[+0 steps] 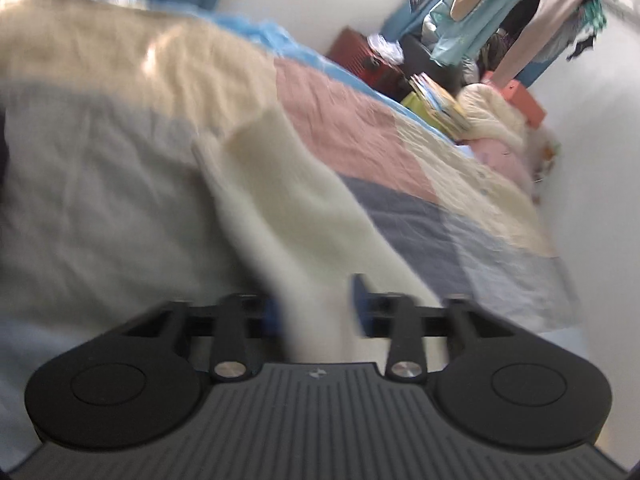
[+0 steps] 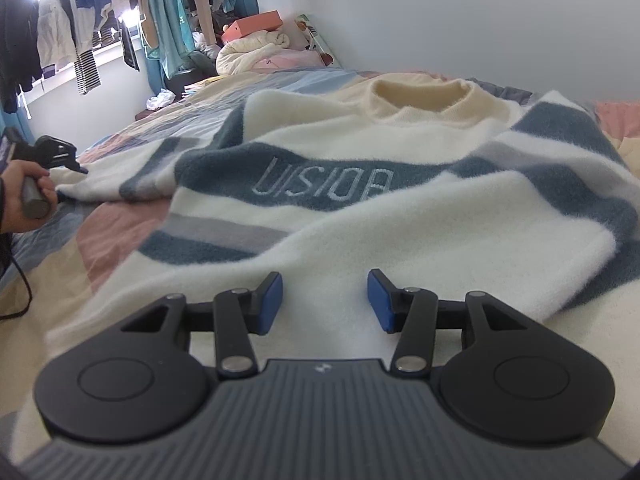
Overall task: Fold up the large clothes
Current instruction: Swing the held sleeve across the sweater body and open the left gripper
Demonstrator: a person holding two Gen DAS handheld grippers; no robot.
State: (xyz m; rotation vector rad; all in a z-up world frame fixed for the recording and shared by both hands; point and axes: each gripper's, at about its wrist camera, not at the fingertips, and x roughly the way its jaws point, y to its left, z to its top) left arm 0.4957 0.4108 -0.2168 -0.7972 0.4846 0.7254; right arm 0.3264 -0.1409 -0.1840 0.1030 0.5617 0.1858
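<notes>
Left wrist view, blurred: the left gripper [image 1: 316,312] is clenched on a cream sleeve [image 1: 296,216] of the sweater, which trails over the quilt [image 1: 400,148] on the bed.

Right wrist view: the right gripper [image 2: 325,300] hangs released above the hem, grasping nothing. The sweater [image 2: 360,208] lies spread face-up on the bed, fluffy, cream with blue-grey stripes and lettering. Folding looks barely begun; body and both sleeves remain.

Home bedroom: bed with patchwork quilt [image 2: 120,240], clothes rack [image 2: 120,8] by the window, rolled blanket [image 2: 252,52] against the wall.
</notes>
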